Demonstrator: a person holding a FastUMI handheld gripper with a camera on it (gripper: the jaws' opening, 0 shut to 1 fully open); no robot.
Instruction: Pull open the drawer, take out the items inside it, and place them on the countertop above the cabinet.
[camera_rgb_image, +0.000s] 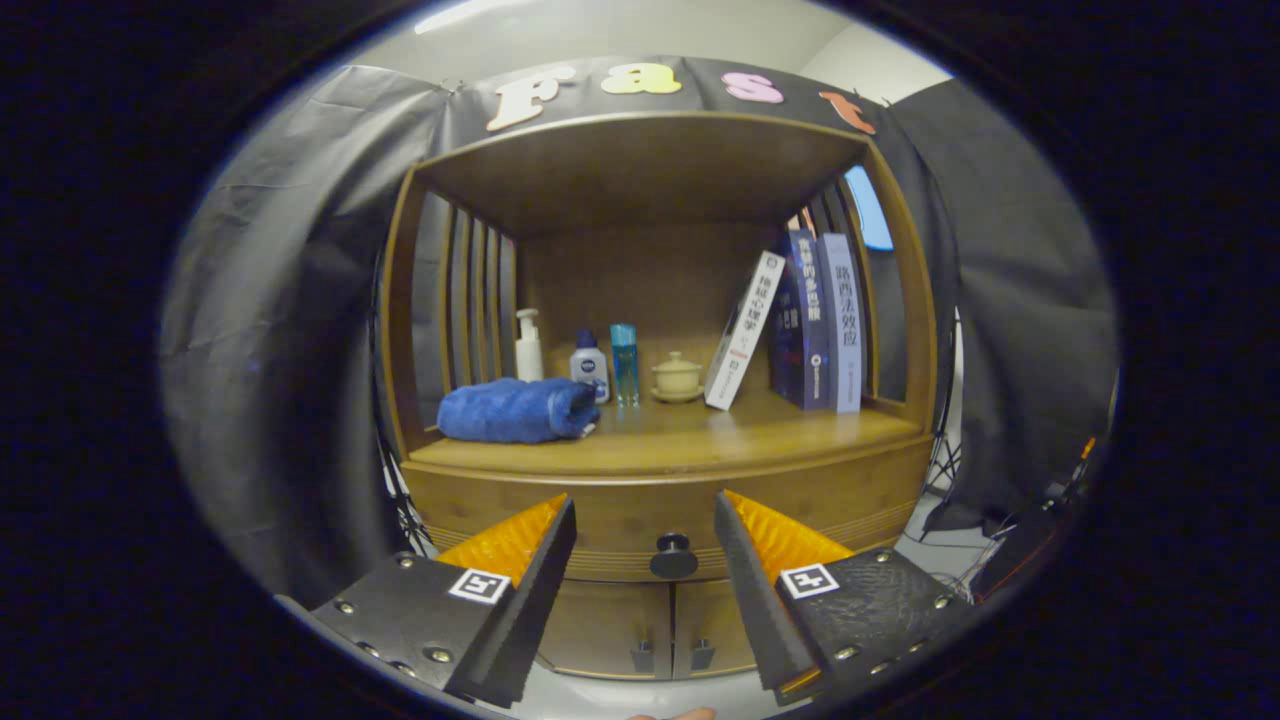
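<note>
tool (645, 510) wide, empty | round black drawer knob (674, 556) just ahead between fingers | I judge it rigid, small, slippery; pinch its sides

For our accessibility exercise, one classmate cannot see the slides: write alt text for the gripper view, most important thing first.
The open gripper points at the black knob of a closed wooden drawer, knob ahead between the fingers, untouched. On the countertop above sit a rolled blue towel, three small bottles, a lidded cup and books.

Drawer (670, 520) shut — wooden front, flush.
Round black knob (673, 556) at 12 o'clock, beyond the spread tool (645, 515) fingers, under the desk (680, 440).
</note>
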